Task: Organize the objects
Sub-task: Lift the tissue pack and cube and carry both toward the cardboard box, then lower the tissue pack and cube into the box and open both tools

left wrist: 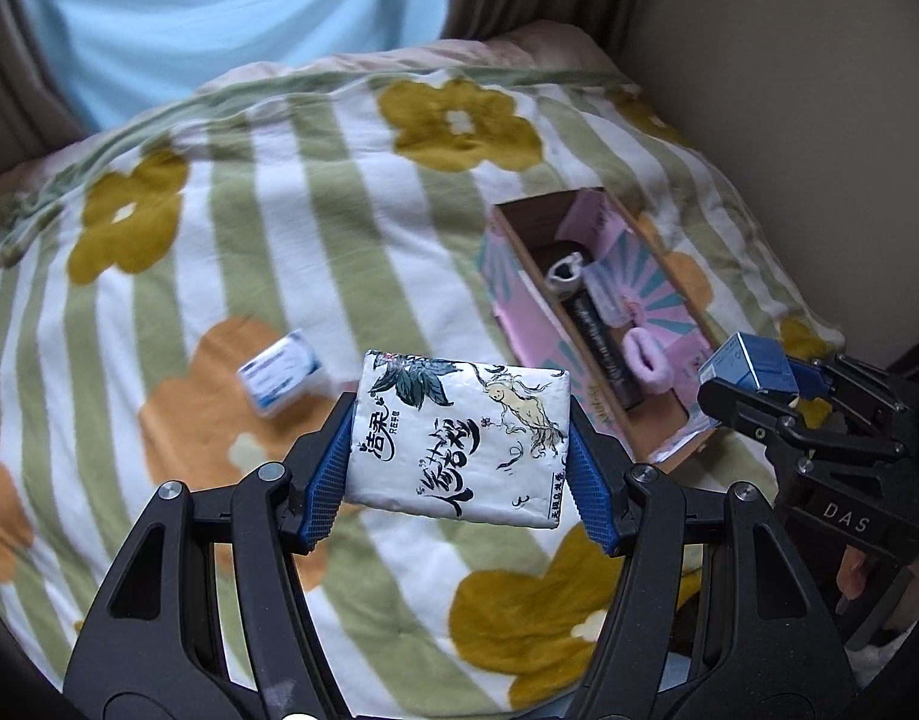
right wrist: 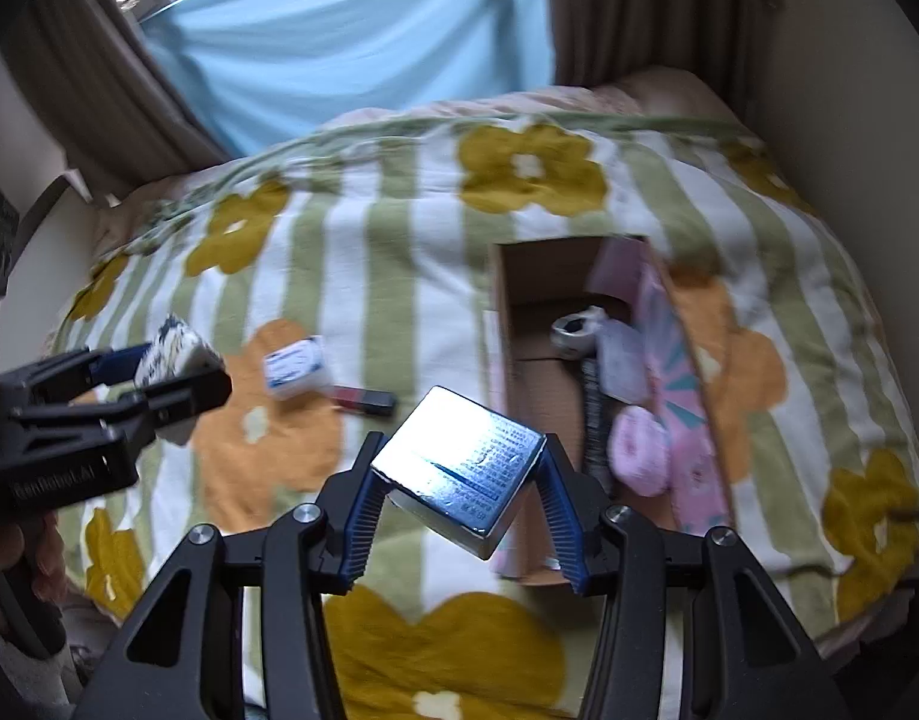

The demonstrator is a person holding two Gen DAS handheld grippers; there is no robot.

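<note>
My left gripper is shut on a white tissue pack printed with black characters, held above the flowered blanket. My right gripper is shut on a shiny blue box, tilted, just left of the open cardboard box. In the left wrist view the right gripper with its blue box hangs at the near end of the cardboard box. The right wrist view shows the left gripper and tissue pack at the left.
The cardboard box holds a pink fluffy item, a dark comb-like strip, a small white-and-dark object and a pale pouch. A small white-blue box and a red-black tube lie on the blanket. Wall at right, curtains behind.
</note>
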